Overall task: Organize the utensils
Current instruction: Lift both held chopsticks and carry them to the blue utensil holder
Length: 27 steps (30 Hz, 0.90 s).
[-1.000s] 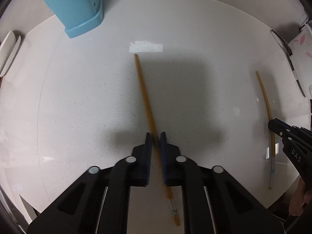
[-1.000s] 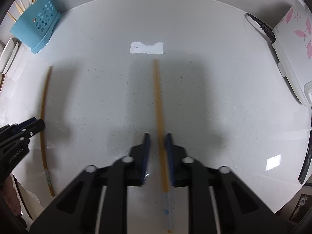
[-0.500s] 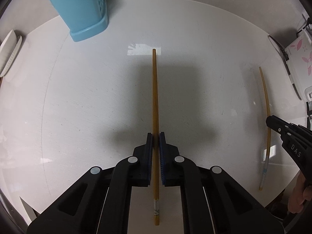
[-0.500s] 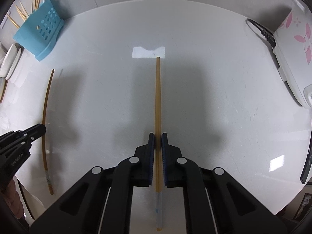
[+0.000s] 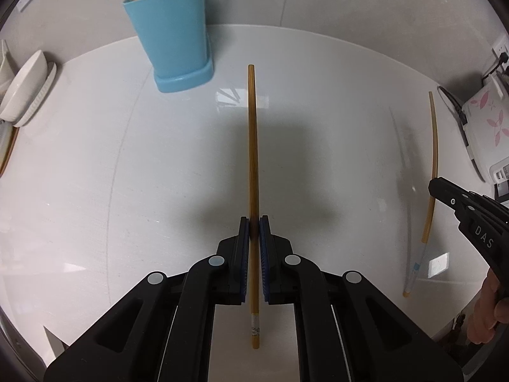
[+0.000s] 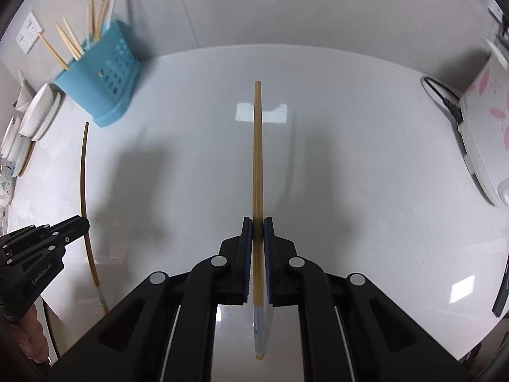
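Chopsticks (image 5: 253, 159) (image 6: 257, 165) clamped in both grippers (image 5: 254, 222) (image 6: 257, 222).

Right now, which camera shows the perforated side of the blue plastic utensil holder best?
The right wrist view: the blue plastic utensil holder turns its hole-patterned wall toward the camera, chopsticks sticking out. The left wrist view shows it closer, but only smooth walls.

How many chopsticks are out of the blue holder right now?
2: one chopstick clamped in the left gripper, another chopstick clamped in the right gripper. Others stand in the blue holder.
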Available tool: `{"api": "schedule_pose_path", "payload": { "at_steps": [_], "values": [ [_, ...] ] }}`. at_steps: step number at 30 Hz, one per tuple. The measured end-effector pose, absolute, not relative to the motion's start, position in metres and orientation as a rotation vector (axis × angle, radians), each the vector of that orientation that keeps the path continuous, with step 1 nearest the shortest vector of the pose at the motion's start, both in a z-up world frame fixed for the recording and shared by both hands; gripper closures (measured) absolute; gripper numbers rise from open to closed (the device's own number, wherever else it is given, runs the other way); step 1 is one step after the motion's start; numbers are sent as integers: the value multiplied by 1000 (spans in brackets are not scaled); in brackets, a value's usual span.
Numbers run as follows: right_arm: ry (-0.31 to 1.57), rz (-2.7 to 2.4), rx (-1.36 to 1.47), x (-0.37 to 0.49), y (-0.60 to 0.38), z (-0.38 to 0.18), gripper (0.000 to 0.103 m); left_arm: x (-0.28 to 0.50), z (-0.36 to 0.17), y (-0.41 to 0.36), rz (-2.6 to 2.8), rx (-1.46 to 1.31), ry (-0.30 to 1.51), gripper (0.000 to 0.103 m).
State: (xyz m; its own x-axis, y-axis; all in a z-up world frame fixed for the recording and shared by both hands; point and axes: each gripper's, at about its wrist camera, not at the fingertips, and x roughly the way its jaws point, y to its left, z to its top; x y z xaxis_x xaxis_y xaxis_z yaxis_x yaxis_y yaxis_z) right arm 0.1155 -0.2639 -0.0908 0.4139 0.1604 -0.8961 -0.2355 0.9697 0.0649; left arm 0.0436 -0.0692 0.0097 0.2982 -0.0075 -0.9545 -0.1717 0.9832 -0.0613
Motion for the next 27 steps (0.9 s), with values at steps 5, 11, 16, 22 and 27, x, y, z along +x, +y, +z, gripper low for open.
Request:
{"api": "schedule_pose_path", "payload": {
  "at_steps": [5, 11, 16, 22, 27],
  "values": [
    [1083, 276, -79, 117, -245, -78, 97, 37, 22, -54, 123, -176, 1231, 97],
    [1035, 303, -84, 119, -225, -61, 97, 44, 34, -37, 133, -183, 1180, 97],
    [991, 324, -85, 124, -207, -44, 97, 48, 51, -22, 142, -189, 1133, 97],
    [924, 343, -83, 129, -186, -21, 97, 56, 75, -6, 153, -188, 1070, 97],
    [862, 361, -80, 135, -174, 1, 97, 64, 105, 5, 160, -185, 1009, 97]
  ]
}}
